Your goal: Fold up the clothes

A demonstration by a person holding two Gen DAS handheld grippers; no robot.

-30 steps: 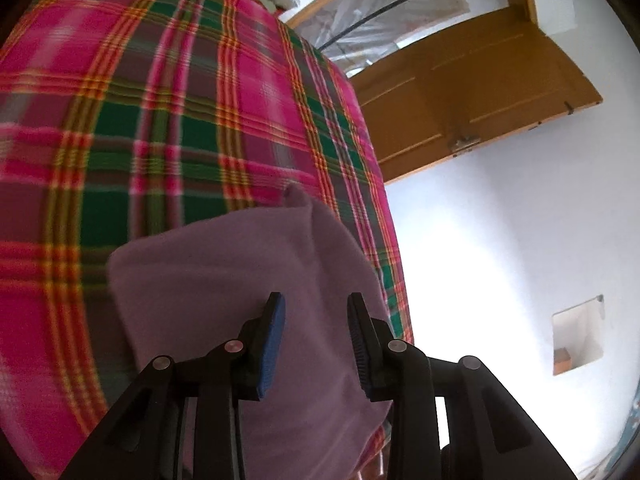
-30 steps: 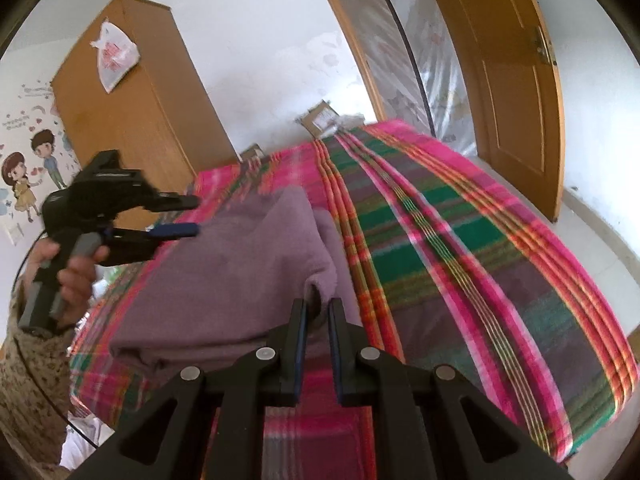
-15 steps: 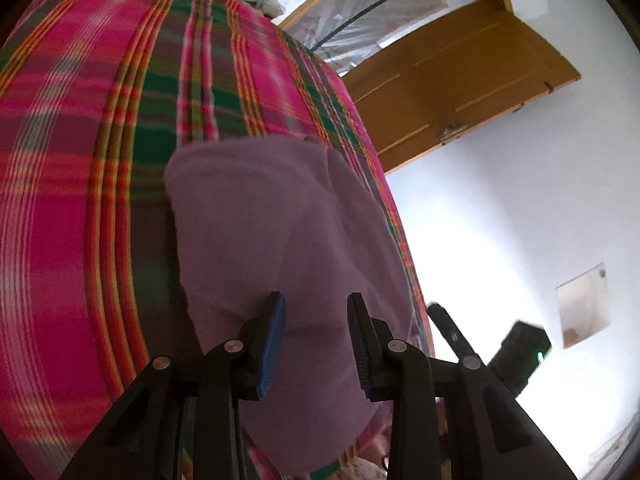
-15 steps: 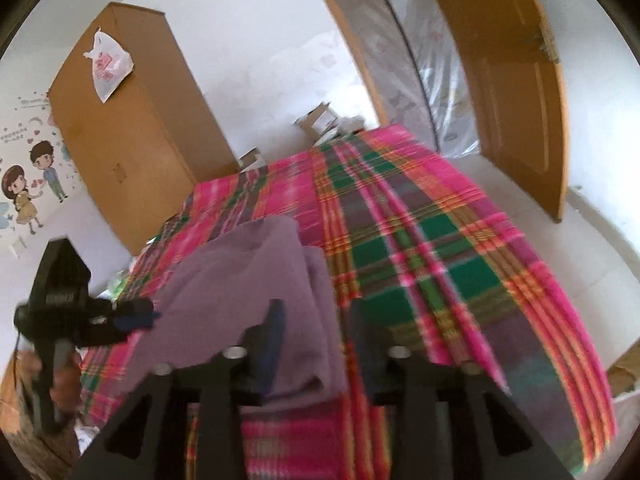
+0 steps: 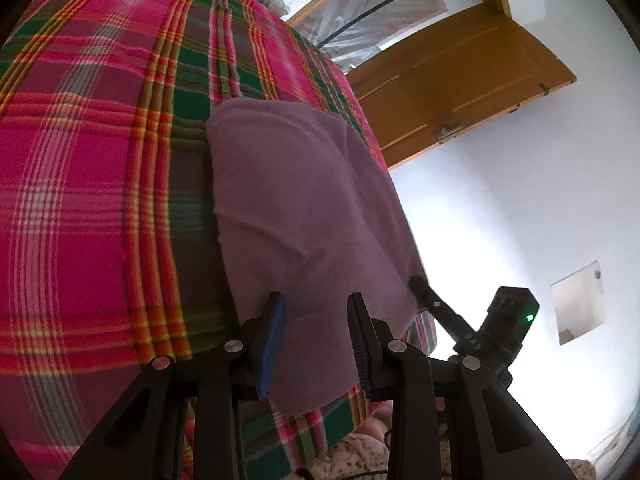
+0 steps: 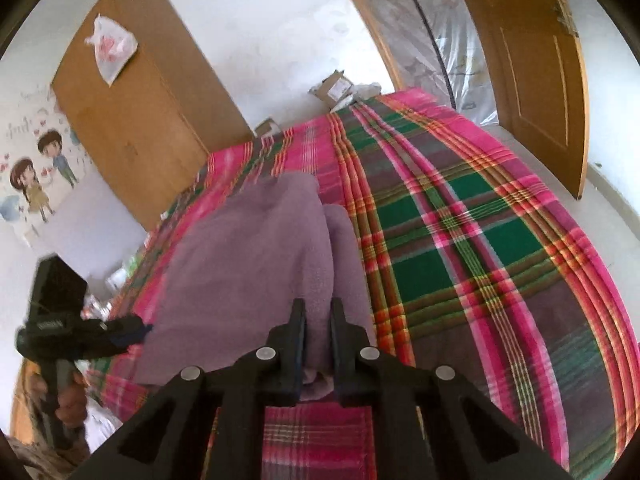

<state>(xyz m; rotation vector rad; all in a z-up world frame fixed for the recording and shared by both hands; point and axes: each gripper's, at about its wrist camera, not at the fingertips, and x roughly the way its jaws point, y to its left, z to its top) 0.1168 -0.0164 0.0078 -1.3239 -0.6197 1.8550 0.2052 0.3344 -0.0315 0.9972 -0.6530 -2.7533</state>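
A purple garment (image 5: pixel 300 200) lies folded into a thick rectangle on the plaid bedspread (image 5: pixel 100 200), near the bed's edge. My left gripper (image 5: pixel 316 304) is open just above the garment's near end, with nothing between its blue pads. In the right wrist view the garment (image 6: pixel 248 272) runs away from me, one layer folded over another. My right gripper (image 6: pixel 318 310) has its jaws narrowed on the cloth at the near edge. The left gripper (image 6: pixel 132 326) hovers at the garment's left corner, held by a hand (image 6: pixel 68 400). From the left wrist view, the right gripper (image 5: pixel 418 284) touches the garment's right corner.
A wooden wardrobe (image 6: pixel 136 120) with a plastic bag on it stands past the bed's far left. A wooden door (image 6: pixel 536 68) is open at the right. Cardboard boxes (image 6: pixel 334 88) sit beyond the bed's far end. Bare bedspread (image 6: pixel 480 240) stretches right of the garment.
The right gripper opened half a second ago and has narrowed again on the garment's near edge. The left gripper drew back, so the whole folded garment now shows in its view.
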